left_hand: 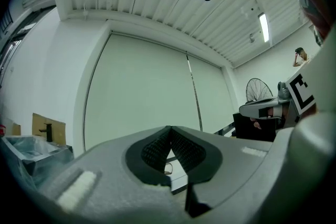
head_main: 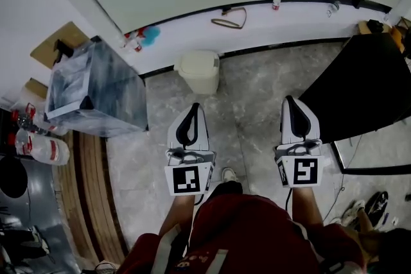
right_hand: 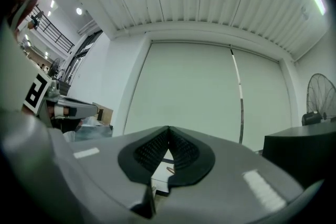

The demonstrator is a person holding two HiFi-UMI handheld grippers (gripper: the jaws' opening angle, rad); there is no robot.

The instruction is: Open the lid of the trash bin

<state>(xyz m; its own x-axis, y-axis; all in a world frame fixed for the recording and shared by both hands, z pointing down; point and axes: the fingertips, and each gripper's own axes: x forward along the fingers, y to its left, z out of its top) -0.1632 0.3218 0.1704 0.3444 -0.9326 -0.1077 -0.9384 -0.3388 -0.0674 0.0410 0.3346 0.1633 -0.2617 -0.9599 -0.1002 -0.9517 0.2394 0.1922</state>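
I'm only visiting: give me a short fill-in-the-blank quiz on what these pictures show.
The lid of the trash bin is ____.
The left gripper and the right gripper both have jaws that are ____.
The trash bin stands closer to the ____ gripper.
The table at the right is ____ in colour.
Missing words: closed; shut; left; black.

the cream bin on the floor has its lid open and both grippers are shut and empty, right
No: the head view shows the small cream plastic trash bin on the floor with its lid closed. The left gripper and right gripper are indeed shut and empty.
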